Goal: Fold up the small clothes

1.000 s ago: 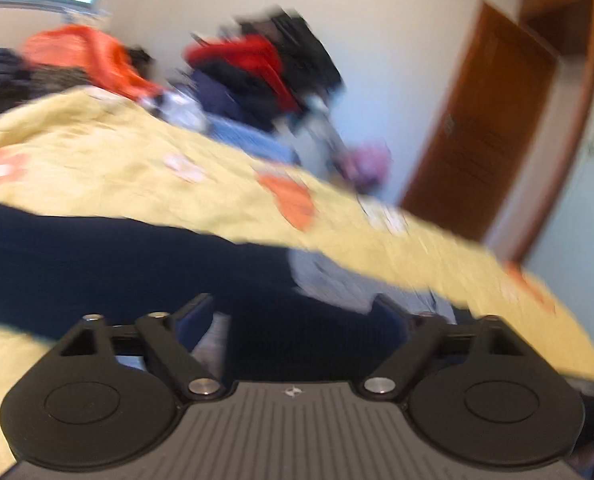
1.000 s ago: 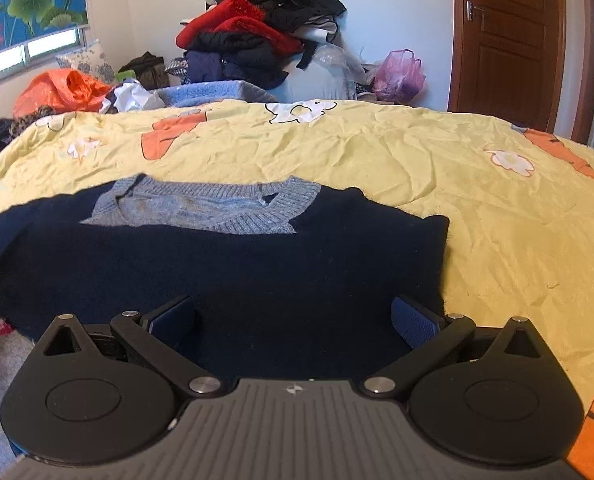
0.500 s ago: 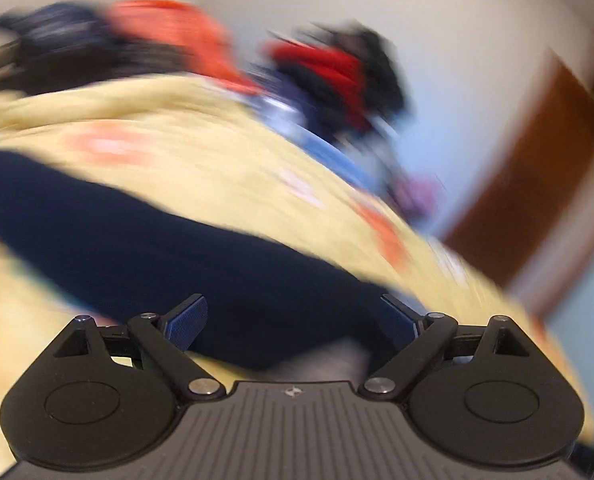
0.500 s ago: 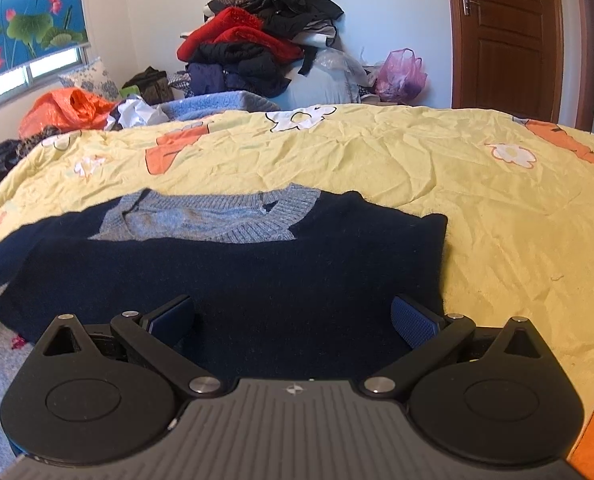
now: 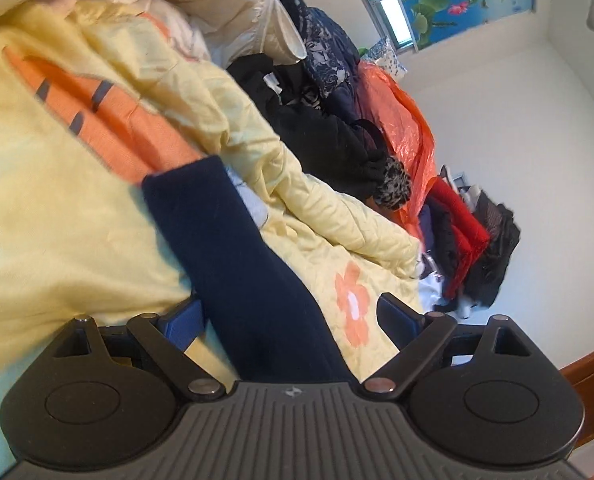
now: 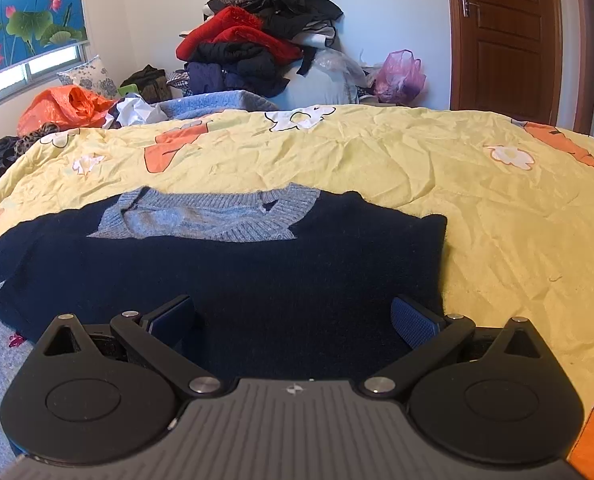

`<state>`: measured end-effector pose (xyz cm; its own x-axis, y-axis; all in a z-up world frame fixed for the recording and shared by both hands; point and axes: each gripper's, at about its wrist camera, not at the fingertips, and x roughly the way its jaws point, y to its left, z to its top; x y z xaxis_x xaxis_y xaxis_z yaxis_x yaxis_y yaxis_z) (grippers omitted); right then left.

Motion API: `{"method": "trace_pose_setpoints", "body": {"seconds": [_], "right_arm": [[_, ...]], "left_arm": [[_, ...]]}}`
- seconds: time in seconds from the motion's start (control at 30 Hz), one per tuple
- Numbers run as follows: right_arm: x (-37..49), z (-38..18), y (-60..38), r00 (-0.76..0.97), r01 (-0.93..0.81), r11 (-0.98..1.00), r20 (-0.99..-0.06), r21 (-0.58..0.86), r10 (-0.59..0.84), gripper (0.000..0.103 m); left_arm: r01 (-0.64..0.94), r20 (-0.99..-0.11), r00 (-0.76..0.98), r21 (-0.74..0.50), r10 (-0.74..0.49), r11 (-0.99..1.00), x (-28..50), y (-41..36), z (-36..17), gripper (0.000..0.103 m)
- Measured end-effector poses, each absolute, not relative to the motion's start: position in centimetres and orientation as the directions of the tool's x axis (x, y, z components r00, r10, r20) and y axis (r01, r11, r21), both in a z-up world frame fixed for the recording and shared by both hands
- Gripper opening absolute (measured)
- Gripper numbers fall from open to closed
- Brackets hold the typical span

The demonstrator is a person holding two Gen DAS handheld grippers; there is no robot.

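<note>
Reaching along the outstretched sleeve of the dark navy knitted sweater with the grey ribbed collar, the left gripper has its jaws spread wide and released; they have just narrowed a touch, with the sleeve running between them but neither blue pad pressing on it. That sleeve crosses the lower middle of the left wrist view, its cuff end at centre left against the orange print of the crumpled yellow bedspread.

In the right wrist view the sweater lies flat across the middle of the frame, collar toward the top, its right side apparently already turned in to a straight edge. The right gripper hovers low over the hem area, jaws wide apart and empty.

The step in hand looks like folding the left sleeve across the body. To do it well, the left claw should take the sleeve near the cuff, catching both knit layers, then lift only enough to clear the spread and lay it straight across the chest. The right claw could press the body down so the knit does not drag. Soft wool stretches easily, so a slow pull suits it.
</note>
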<state>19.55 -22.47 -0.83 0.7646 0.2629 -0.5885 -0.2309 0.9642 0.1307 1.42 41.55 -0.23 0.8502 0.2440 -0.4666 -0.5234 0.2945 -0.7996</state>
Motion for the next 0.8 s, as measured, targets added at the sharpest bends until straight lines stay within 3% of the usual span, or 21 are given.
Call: {"method": "trace_pose_setpoints", "body": {"seconds": [0.13,0.17,0.3,0.4,0.5,0.57,0.67,0.8], "right_arm": [[19.5,-0.8,-22.5,0.765,-0.231,0.964,-0.589,0.130,0.263,0.103],[19.5,-0.8,-22.5,0.765,-0.231,0.964,-0.588,0.131,0.264,0.103],[19.5,-0.8,-22.5,0.765,-0.232,0.963,-0.585,0.140,0.269,0.103],[19.6,-0.8,-22.6,0.765,-0.232,0.962,-0.584,0.143,0.271,0.103],[19.6,-0.8,-22.7,0.766,-0.230,0.962,-0.582,0.149,0.273,0.103],[19.6,-0.8,-22.7,0.767,-0.229,0.961,-0.580,0.154,0.275,0.103],[19.6,-0.8,-22.9,0.767,-0.229,0.959,-0.576,0.165,0.282,0.103],[19.5,-0.8,-23.4,0.768,-0.228,0.953,-0.565,0.199,0.301,0.103]], "left_arm": [[-0.602,-0.543,0.798,-0.747,0.262,0.284,2.2,41.7,-1.1,0.018],[-0.620,-0.554,0.783,-0.733,0.281,0.281,2.2,41.8,-1.3,0.012],[-0.646,-0.566,0.761,-0.704,0.316,0.294,2.2,41.7,-1.4,0.004],[-0.737,-0.623,0.676,-0.580,0.393,0.347,3.9,39.7,0.3,0.003],[-0.680,-0.547,0.732,-0.554,0.406,0.480,6.4,34.4,4.0,0.003],[-0.577,-0.464,0.805,-0.473,0.369,0.665,8.9,27.6,7.0,0.003],[-0.283,-0.408,0.898,-0.251,0.164,0.926,11.7,14.1,8.3,0.003],[0.095,-0.521,0.847,-0.043,-0.104,0.995,11.5,-0.6,3.8,0.004]]}}
